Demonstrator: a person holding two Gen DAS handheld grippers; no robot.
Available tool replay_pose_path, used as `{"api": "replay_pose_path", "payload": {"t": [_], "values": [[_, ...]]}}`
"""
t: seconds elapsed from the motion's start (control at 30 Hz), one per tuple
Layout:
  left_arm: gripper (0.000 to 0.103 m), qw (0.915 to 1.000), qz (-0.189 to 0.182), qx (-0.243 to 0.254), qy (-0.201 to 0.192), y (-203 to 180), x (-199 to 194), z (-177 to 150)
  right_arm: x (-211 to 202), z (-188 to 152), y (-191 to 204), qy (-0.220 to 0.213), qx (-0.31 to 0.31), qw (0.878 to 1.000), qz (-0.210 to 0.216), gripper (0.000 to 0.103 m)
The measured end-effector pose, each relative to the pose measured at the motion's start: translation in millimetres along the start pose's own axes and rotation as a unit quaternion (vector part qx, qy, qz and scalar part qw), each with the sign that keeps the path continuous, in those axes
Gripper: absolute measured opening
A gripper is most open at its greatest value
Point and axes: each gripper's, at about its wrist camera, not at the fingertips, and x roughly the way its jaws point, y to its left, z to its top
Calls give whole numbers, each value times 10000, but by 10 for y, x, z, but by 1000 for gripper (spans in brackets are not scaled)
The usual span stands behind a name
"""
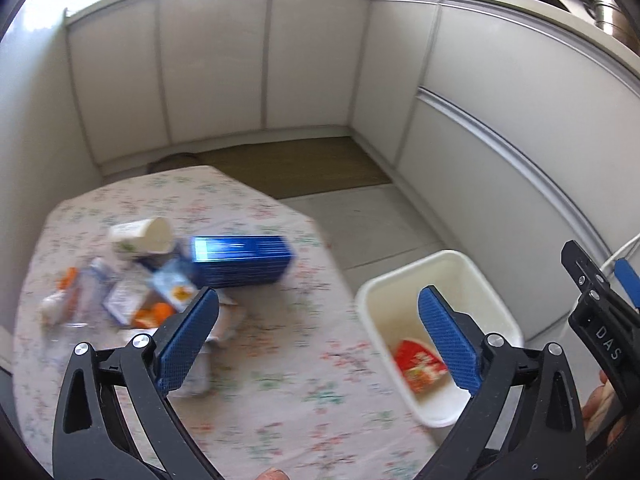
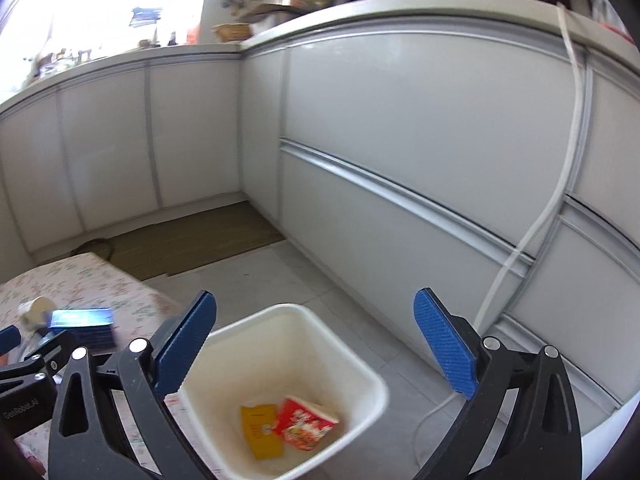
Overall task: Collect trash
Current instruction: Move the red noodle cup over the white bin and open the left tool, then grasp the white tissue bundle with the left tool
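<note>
Both my left gripper (image 1: 318,340) and right gripper (image 2: 314,344) had fingers apart, empty. White plastic bin (image 2: 372,384) held two wrappers; next grab meant the litter pile (image 1: 132,288) on the floral-cloth desk (image 1: 280,380), far left.

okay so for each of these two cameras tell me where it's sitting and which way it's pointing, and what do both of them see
Left wrist: on the left tool, above the floral table, facing the trash pile and blue box; open blue fingers show, plus the right tool.
Right wrist: on the right tool, looking down into the white bin beside the table, cabinets beyond; open fingers and part of the left tool show.
Shared: bin, red packet, blue box, table.
</note>
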Motion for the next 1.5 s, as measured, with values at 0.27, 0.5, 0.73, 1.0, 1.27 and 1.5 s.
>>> {"api": "replay_pose_path", "payload": {"t": [0.27, 0.5, 0.73, 1.0, 1.27, 1.5], "values": [[96, 9979, 498, -409, 34, 748, -100, -61, -106, -55, 816, -53, -566, 9972, 483, 96], [96, 9935, 937, -599, 233, 1348, -128, -152, -145, -157, 1398, 119, -854, 9916, 966, 96], [96, 9825, 1416, -1009, 675, 2125, 34, -225, -135, -313, 1887, 378, -1243, 9832, 1285, 96], [96, 9668, 1889, -1443, 941, 3019, 175, -141, -49, -440, 2203, 615, -1510, 9749, 1516, 96], [88, 9515, 2277, -1153, 1716, 3593, 540, -300, 76, -525, 2418, 1102, -1507, 9606, 2059, 96], [84, 9501, 2104, -833, 2148, 3660, 902, -489, 128, -634, 2635, 1468, -1672, 9436, 2453, 96]]}}
